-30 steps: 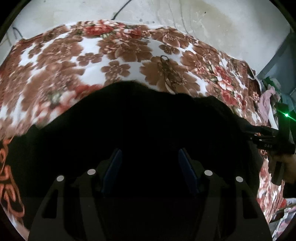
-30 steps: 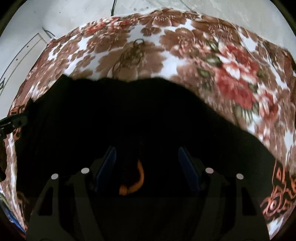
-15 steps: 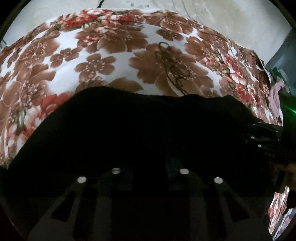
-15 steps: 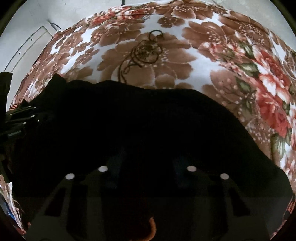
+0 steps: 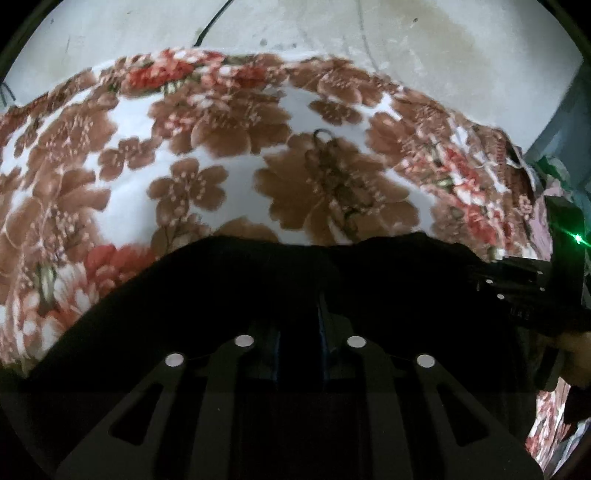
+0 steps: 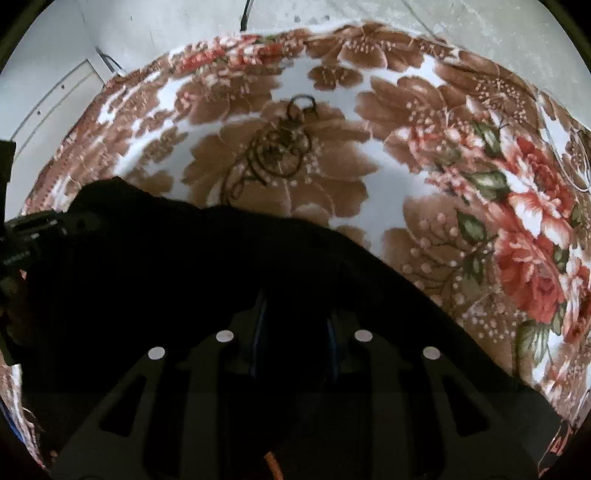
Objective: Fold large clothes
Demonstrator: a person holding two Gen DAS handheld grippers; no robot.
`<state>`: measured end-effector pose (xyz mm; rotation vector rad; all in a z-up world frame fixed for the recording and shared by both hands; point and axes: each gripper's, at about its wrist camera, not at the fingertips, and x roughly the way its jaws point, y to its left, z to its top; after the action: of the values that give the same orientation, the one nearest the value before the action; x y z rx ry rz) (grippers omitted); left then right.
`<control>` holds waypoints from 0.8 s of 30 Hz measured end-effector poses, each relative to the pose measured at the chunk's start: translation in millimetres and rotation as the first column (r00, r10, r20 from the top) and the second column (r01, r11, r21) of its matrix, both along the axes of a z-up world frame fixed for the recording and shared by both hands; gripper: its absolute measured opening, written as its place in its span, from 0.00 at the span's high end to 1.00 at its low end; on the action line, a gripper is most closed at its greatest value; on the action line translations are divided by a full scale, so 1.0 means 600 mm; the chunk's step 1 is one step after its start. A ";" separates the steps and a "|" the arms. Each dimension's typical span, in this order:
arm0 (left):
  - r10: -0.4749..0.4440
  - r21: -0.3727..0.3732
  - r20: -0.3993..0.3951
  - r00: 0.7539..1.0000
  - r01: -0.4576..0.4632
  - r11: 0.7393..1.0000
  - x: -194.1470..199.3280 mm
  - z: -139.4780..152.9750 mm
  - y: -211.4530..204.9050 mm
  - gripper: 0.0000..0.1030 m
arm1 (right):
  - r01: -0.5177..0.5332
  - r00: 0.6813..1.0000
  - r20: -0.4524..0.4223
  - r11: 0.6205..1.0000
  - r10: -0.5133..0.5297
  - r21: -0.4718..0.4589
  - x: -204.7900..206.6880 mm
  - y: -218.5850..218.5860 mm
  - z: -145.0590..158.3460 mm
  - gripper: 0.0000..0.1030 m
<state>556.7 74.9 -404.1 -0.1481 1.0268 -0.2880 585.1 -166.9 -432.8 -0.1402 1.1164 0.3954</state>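
A large black garment [image 5: 258,295] lies on a floral blanket [image 5: 221,166] and fills the lower half of both views; it also shows in the right wrist view [image 6: 184,277]. My left gripper [image 5: 297,332] is shut on the black cloth, its blue pads close together. My right gripper [image 6: 295,332] is shut on the cloth too, with folds between its fingers. The right gripper shows at the right edge of the left wrist view [image 5: 517,288]. The left gripper shows at the left edge of the right wrist view [image 6: 33,232].
The brown, red and white floral blanket [image 6: 406,166] covers the bed beyond the garment. A thin dark cord [image 6: 280,155] lies coiled on it. A pale wall [image 5: 369,29] stands behind. Other clothes [image 5: 554,177] are piled at the far right.
Both grippers closed from wide open onto the black garment. The cloth's far edge has been drawn back toward me, so more blanket and wall show.
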 end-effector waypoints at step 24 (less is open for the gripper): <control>0.006 0.138 0.014 1.000 -0.008 0.990 -0.280 -0.051 -0.041 0.33 | -0.008 0.999 0.043 0.974 0.019 -0.227 -0.238 0.037 -0.032 0.08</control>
<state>388.9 50.0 -434.4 -0.0245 1.0295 -0.2103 442.1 -144.7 -451.9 -0.3563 1.1144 0.2745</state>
